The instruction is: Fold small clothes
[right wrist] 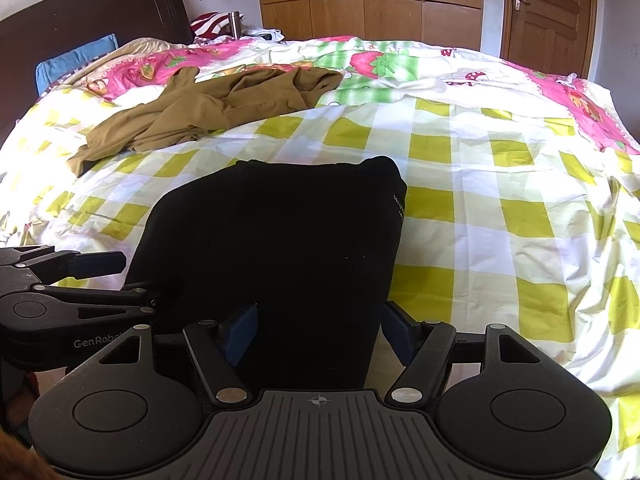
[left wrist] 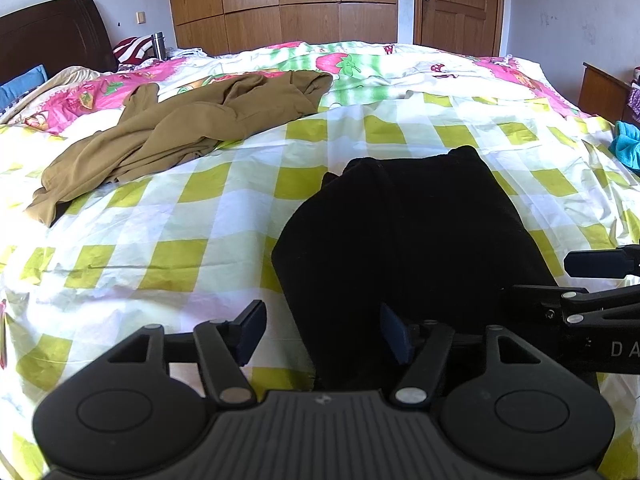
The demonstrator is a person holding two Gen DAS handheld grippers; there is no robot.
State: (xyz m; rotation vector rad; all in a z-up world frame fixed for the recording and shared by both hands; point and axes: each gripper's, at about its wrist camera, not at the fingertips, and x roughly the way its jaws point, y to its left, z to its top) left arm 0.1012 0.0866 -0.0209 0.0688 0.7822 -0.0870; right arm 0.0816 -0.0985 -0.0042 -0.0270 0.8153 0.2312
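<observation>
While the black garment (left wrist: 404, 236) lies flat on the checked bed (left wrist: 168, 248), the left tool (left wrist: 324, 334) stands apart astride its near-left edge. From the right wrist, the right tool (right wrist: 318, 334) gapes around the near hem; soft, limp cloth, probably best pinched at corners.

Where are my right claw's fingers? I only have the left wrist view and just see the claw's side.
Observer: The right claw is open, with the near end of the black garment lying between its fingers.
Operator: Any marking on that garment? It looks plain black here.
Observer: Yes, small white lettering runs along its right edge, near the far corner.
</observation>
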